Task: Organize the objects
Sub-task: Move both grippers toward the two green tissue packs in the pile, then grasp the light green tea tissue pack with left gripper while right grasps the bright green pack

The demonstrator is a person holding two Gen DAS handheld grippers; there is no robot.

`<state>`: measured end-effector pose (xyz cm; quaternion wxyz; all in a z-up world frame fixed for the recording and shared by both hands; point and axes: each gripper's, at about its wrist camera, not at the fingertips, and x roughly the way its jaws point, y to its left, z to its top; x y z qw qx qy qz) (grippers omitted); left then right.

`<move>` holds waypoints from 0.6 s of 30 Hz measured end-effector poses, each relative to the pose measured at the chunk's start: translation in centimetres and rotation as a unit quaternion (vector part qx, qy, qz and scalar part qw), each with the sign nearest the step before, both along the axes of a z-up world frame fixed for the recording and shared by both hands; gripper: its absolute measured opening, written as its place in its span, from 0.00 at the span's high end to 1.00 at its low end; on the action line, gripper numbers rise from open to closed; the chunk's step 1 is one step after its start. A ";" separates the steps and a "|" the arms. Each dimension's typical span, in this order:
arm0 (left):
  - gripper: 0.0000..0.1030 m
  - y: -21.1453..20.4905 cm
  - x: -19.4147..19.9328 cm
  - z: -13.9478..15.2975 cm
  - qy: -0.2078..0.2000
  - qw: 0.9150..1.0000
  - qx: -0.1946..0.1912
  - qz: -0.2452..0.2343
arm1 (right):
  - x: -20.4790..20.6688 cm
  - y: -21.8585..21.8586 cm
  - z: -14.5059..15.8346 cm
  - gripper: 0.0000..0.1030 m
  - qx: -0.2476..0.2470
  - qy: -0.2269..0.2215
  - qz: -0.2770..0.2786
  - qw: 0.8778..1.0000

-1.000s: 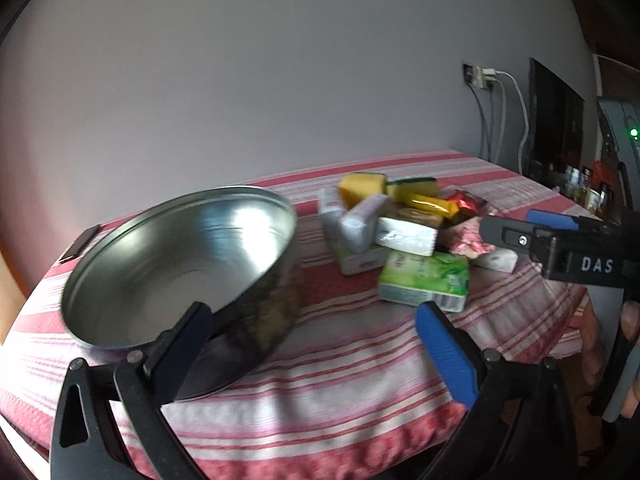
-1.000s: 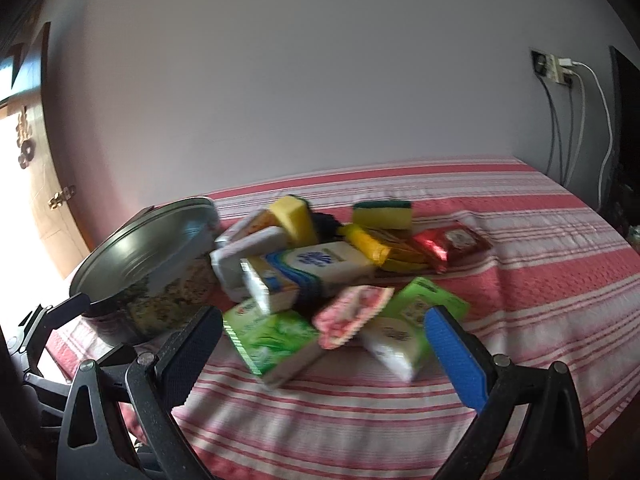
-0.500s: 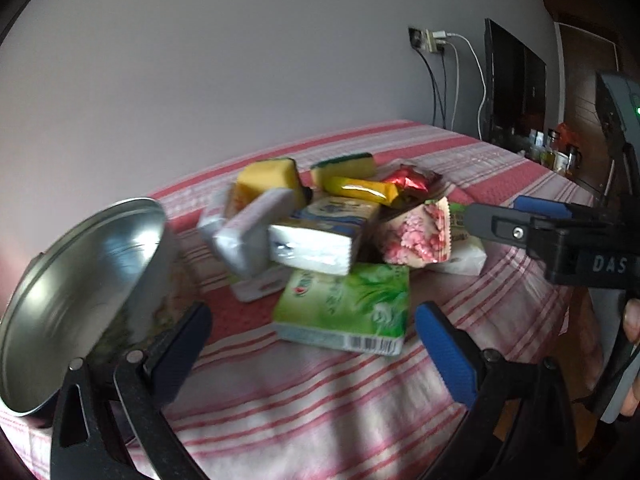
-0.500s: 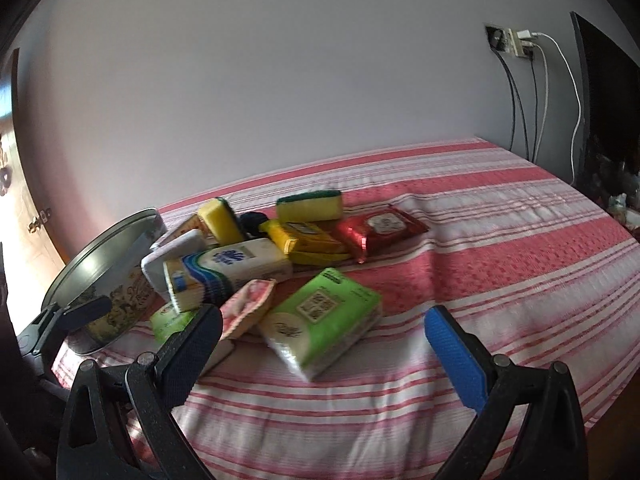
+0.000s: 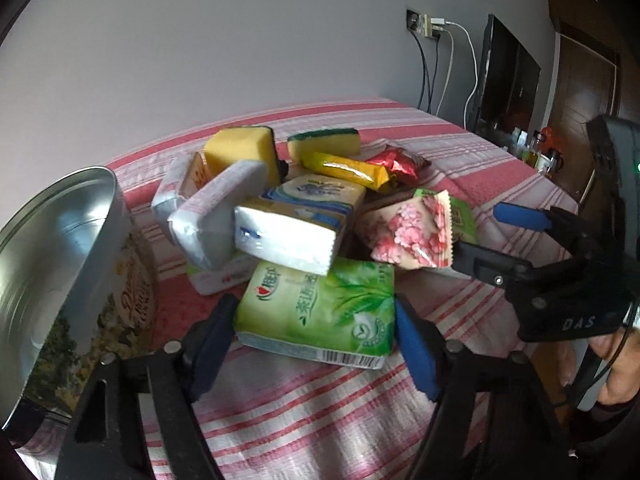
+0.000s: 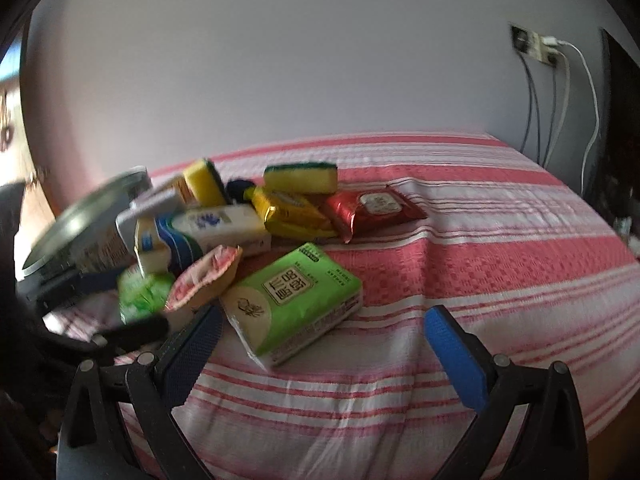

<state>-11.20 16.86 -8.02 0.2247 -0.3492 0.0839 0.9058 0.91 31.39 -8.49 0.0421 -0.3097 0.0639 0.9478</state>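
Left gripper [image 5: 316, 320]: jaws just closing, now about 2/3 open, with the green tissue pack [image 5: 320, 312] between them. Blue pads [image 5: 414, 354] flush against both short sides of the pack, so gripped by the look of it. Pack flat on the striped tablecloth [image 5: 300, 420], barcode edge toward the camera, at the near edge of the pile, with a corner of the blue-and-white tissue pack [image 5: 296, 220] resting on its far end.

Right gripper [image 6: 324, 320]: wide open, holding nothing. Hovers over the cloth just in front of a 2nd green pack [image 6: 292, 304], which lies flat and just beside the left-hand finger, not between the pads. Seen from the left wrist view, pokes in from the right, close to the pink flowered packet [image 5: 412, 232].

Rest of the pile, all heaped touching one another in the middle of the cloth:
- white pack [image 5: 216, 216], tilted, leaning at the left
- yellow sponge [image 5: 240, 150], on edge at the back
- green-topped sponge [image 5: 324, 144], flat, behind the yellow packet [image 5: 348, 166]
- red packet [image 5: 396, 160], furthest right, flat on the cloth

Round metal tin [image 5: 60, 260] at the left of the pile, open, printed picture on its wall, inside bare and shiny as far as visible. Blurred in the right wrist view.
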 end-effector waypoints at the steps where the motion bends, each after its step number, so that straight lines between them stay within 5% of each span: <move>1: 0.26 -0.1 0.2 0.0 0.004 1.000 0.000 0.000 | -0.3 0.0 0.0 0.01 0.002 -0.004 0.006 1.000; 18: 0.26 -3.9 2.4 0.0 0.053 0.998 0.003 0.030 | -3.3 -1.2 -0.2 0.04 0.059 -0.071 0.073 0.993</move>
